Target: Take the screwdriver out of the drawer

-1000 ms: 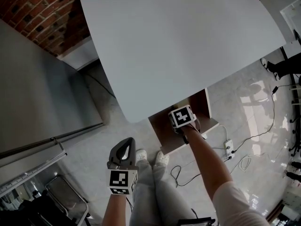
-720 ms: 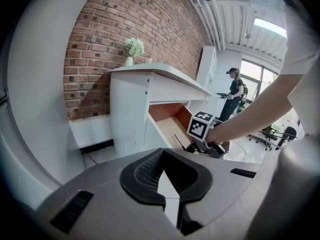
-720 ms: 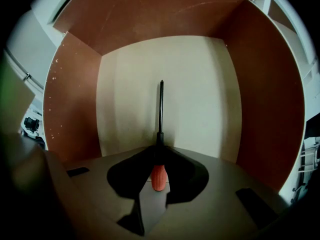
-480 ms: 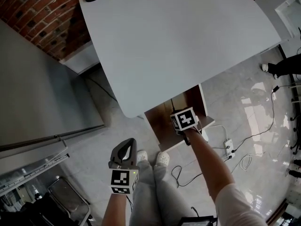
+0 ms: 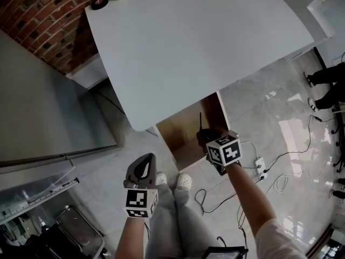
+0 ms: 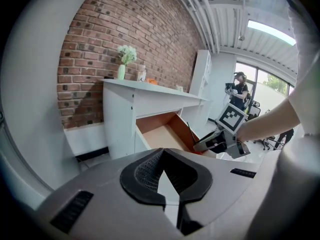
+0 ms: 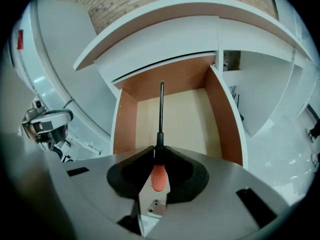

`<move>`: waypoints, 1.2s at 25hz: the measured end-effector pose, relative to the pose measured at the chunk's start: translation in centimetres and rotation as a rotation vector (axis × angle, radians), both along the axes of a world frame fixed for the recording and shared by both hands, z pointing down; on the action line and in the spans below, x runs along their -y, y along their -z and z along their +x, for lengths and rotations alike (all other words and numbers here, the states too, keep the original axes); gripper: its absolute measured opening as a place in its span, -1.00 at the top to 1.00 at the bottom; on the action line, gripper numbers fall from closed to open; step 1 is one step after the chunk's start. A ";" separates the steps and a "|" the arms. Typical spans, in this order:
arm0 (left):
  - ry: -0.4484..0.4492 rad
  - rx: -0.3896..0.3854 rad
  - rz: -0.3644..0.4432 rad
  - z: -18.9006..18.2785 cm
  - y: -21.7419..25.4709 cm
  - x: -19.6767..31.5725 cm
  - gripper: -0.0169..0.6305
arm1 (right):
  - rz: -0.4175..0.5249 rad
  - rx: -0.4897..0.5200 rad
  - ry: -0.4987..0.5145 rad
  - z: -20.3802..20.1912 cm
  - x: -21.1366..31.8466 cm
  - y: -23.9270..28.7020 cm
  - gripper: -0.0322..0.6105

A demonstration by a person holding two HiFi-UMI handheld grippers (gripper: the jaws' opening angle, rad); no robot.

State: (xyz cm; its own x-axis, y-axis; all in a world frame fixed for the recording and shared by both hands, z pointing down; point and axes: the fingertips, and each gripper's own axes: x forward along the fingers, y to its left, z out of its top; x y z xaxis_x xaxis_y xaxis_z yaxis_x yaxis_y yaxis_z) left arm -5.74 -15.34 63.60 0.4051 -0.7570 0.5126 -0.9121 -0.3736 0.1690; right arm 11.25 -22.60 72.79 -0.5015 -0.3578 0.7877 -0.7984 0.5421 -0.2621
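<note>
Right gripper (image 7: 159, 150) clamps the orange-handled screwdriver (image 7: 161, 114) above the wooden drawer (image 7: 125, 126); left gripper (image 6: 163, 154) seemingly closed.

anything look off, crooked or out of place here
Nothing spilled or broken. The drawer stands pulled out under the table, nothing else showing in it. The screwdriver sits straight in the right gripper, clamped by its orange handle. Only untidy bit: loose cables on the floor by the person's feet.
</note>
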 end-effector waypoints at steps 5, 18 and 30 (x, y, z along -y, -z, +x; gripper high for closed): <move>-0.007 -0.006 0.013 0.6 1.6 0.1 0.92 | 0.025 0.034 -0.041 0.8 -1.3 2.9 0.69; -0.039 -0.004 0.099 1.5 12.7 -0.5 0.92 | 0.157 0.105 -0.036 1.5 -5.1 17.6 0.69; -0.082 -0.006 0.218 1.9 22.5 -2.5 0.92 | 0.355 0.102 -0.007 2.3 -8.2 29.2 0.69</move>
